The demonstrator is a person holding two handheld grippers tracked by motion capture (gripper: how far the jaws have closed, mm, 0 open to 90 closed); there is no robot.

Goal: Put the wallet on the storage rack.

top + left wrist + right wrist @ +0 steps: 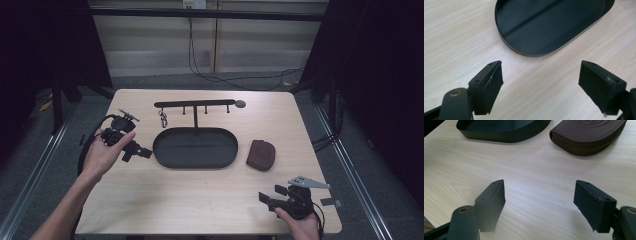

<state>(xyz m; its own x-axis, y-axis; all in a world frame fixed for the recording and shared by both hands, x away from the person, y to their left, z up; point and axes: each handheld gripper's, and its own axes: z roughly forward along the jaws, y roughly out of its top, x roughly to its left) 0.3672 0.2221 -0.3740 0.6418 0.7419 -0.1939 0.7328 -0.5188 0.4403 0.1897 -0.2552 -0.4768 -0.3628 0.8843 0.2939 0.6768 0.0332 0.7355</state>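
Left gripper (141, 152) held just off the left end of the black oval tray (165, 155); jaws spread wide, nothing between them, bare table (536, 87) seen through the gap. Right gripper (266, 196) at the near right corner, jaws likewise parted and empty. Brown zipped pouch (261, 154) lies just right of the tray. What appears to be a key ring (163, 119) hangs from the rack (195, 104) behind.
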